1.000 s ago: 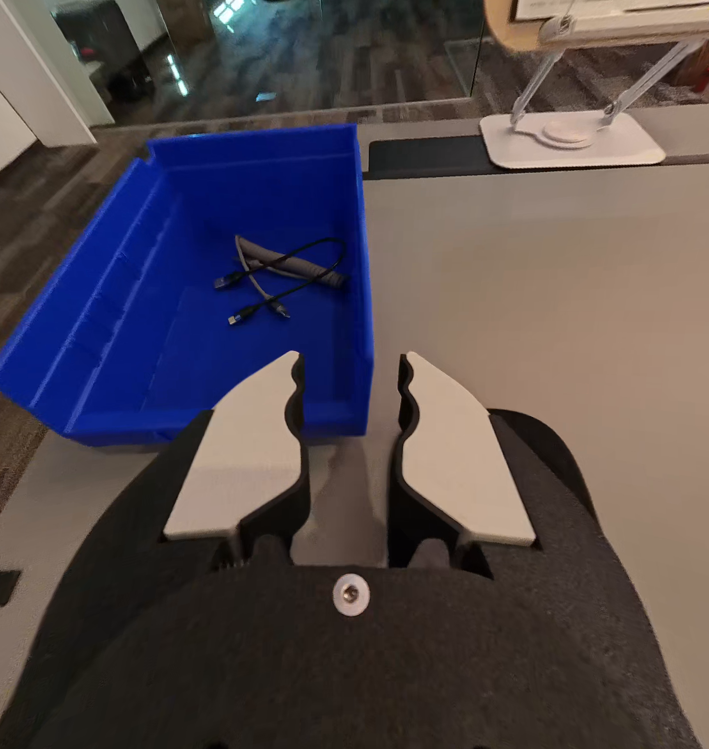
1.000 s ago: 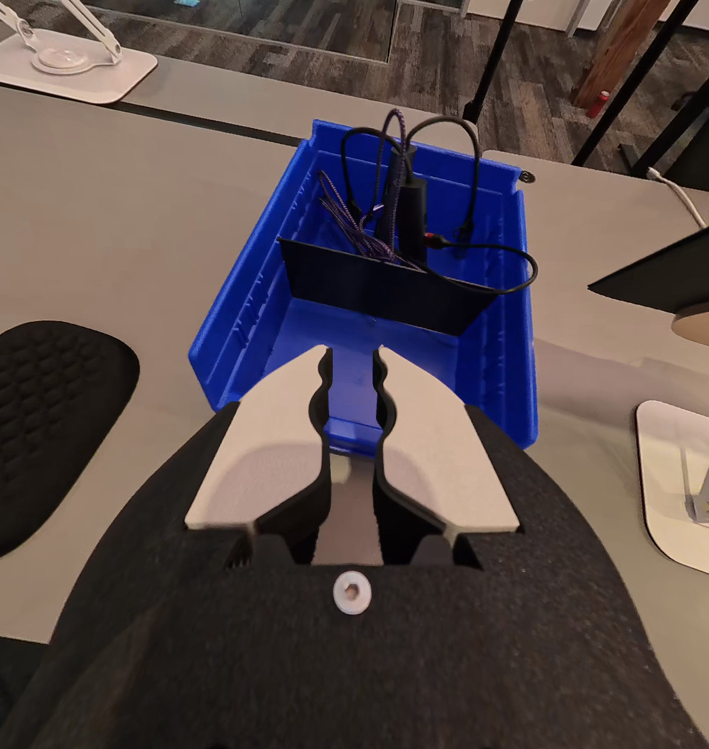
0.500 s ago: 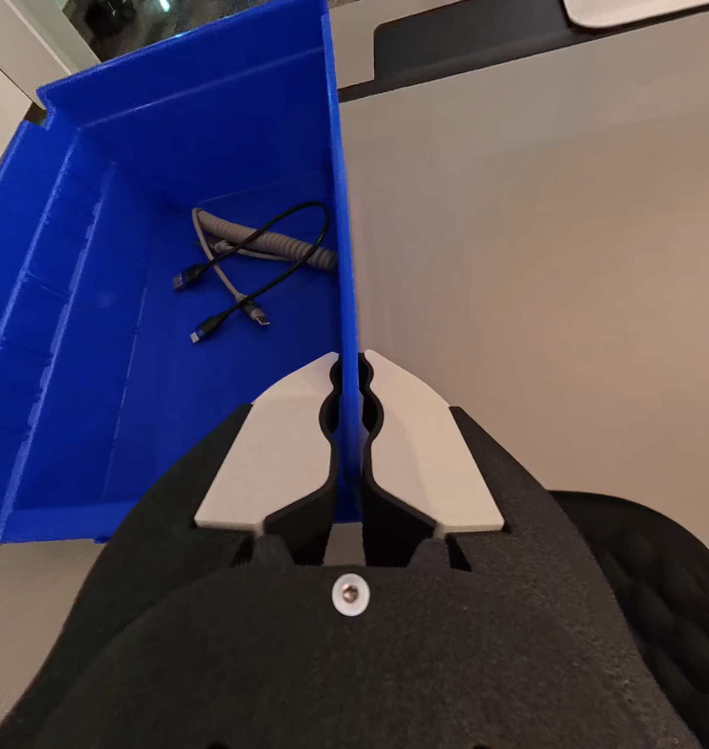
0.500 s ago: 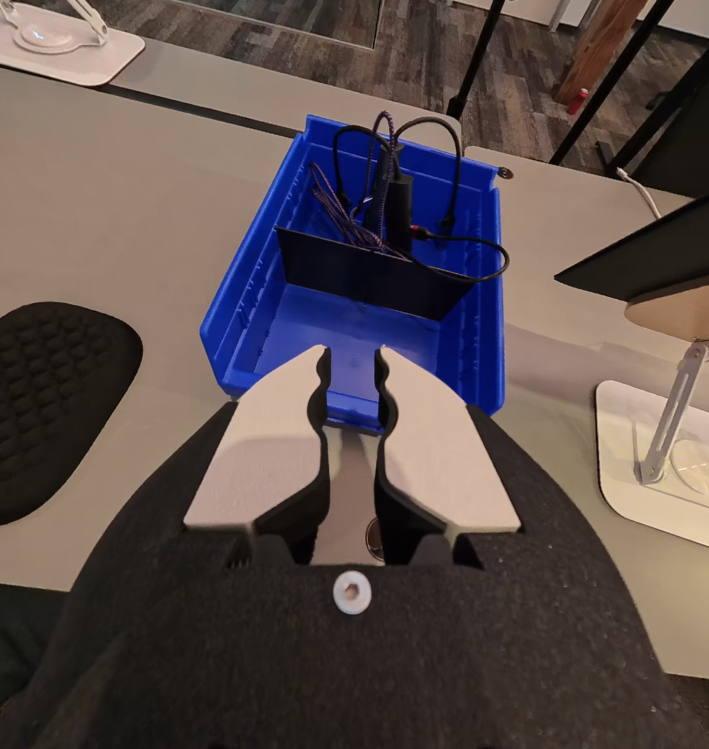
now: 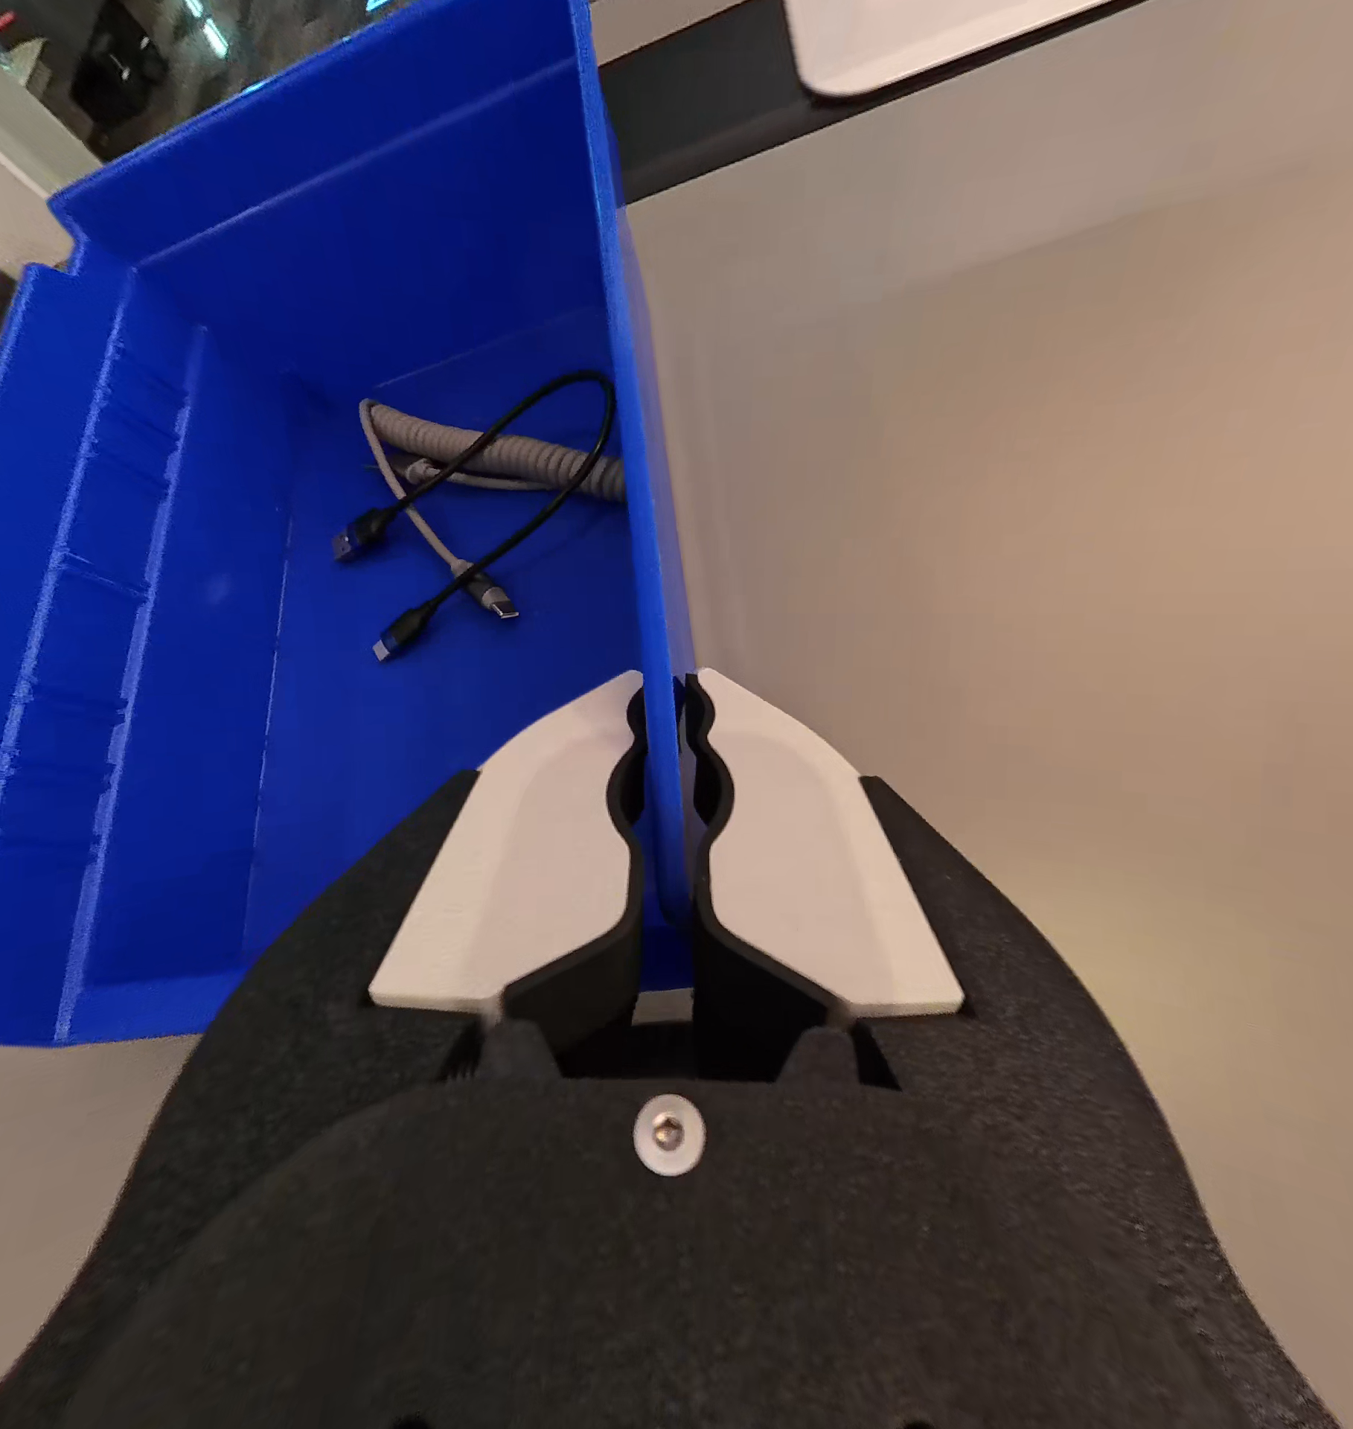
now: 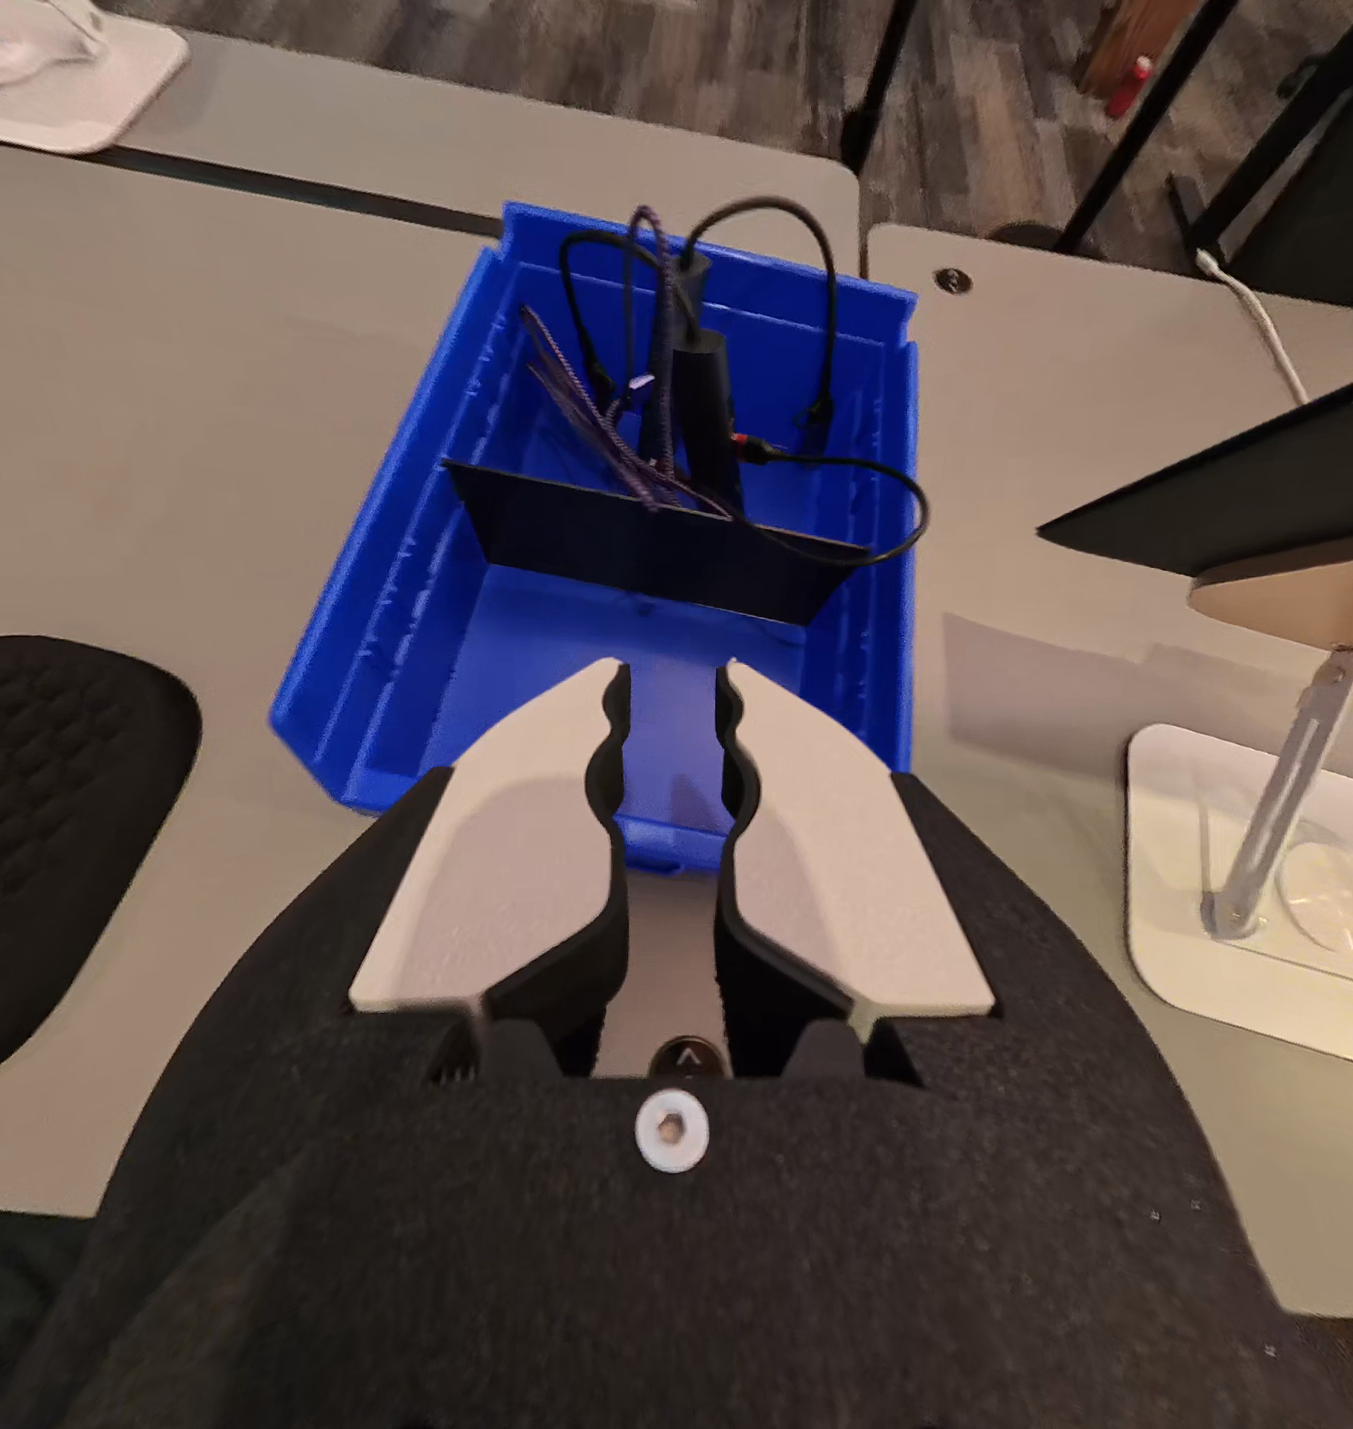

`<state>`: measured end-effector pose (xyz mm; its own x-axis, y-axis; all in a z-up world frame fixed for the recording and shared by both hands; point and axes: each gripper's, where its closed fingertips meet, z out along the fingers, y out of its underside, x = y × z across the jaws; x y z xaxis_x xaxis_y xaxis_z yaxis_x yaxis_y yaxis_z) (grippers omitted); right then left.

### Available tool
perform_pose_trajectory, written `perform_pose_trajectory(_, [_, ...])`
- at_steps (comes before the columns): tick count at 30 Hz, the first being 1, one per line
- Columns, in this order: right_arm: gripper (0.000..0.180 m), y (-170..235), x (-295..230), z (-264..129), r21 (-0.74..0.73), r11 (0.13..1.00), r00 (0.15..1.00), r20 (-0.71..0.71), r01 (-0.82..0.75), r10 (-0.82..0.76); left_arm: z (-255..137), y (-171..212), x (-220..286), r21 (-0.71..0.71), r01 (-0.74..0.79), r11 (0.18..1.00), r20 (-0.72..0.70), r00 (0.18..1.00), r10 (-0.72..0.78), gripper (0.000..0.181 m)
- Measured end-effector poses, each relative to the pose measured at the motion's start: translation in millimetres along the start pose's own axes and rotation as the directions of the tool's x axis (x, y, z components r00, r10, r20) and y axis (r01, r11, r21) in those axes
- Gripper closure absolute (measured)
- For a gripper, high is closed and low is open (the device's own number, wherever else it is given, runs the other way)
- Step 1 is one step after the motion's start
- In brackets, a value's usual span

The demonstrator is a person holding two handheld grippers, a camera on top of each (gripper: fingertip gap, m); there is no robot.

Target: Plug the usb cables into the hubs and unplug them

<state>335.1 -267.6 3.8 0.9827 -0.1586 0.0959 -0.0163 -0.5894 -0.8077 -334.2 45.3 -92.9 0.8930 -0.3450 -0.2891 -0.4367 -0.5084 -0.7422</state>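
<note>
In the left wrist view a blue bin (image 5: 194, 696) holds a short black USB cable (image 5: 503, 495) and a grey coiled cable (image 5: 495, 456). My left gripper (image 5: 662, 684) is shut on the bin's right wall (image 5: 619, 387), near its front corner. In the right wrist view a second blue bin (image 6: 364, 657) has a dark divider (image 6: 642, 549). Behind the divider a black hub (image 6: 704, 402) stands upright with black cables (image 6: 820, 309) and a purple braided cable (image 6: 581, 402) around it. My right gripper (image 6: 672, 673) is open and empty, above the bin's front compartment.
The grey table (image 5: 1044, 619) runs to the right of the first bin. A black mesh pad (image 6: 55, 812) lies left of the second bin. A white stand base (image 6: 1261, 889) with a metal leg is at its right. Another white base (image 5: 928, 39) sits far back. The left gripper's tips are roughly 75 centimeters from the right gripper's.
My left gripper moved forward from in front of the first bin and closed on its right wall. My right gripper moved forward over the second bin's front edge, still open.
</note>
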Motion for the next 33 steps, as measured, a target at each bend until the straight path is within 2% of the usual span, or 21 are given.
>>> perform_pose_trajectory(7, [0.149,-2.3,54.6,48.1,-0.237,0.971,0.999,0.002,-0.035,0.037,-14.8,-9.0,57.1,0.019,-0.058,0.998,-0.038,0.998,0.059,0.172])
perform_pose_trajectory(13, [0.136,27.8,82.4,88.0,-0.444,0.895,0.998,0.023,-0.041,0.058,-26.1,-12.1,90.6,0.021,-0.066,0.998,-0.062,0.996,0.067,0.172])
perform_pose_trajectory(18, [0.139,46.2,87.5,112.7,-0.516,0.85,0.99,0.025,-0.103,0.136,-31.4,-19.2,123.5,0.018,-0.105,0.994,-0.075,0.992,0.106,0.168])
perform_pose_trajectory(26, [0.155,69.6,86.6,130.7,-0.617,0.787,0.999,0.046,0.006,0.028,-43.7,-28.5,174.9,0.062,-0.154,0.986,-0.089,0.983,0.159,0.166])
perform_pose_trajectory(29, [0.156,75.5,85.0,136.3,-0.649,0.759,0.999,0.051,0.048,-0.02,-46.8,-32.8,194.1,0.066,-0.163,0.984,-0.107,0.98,0.169,0.165])
perform_pose_trajectory(33, [0.161,75.2,83.2,136.7,-0.661,0.749,0.997,0.072,0.038,0.014,-51.2,-38.9,221.8,0.071,-0.186,0.98,-0.133,0.972,0.194,0.163])
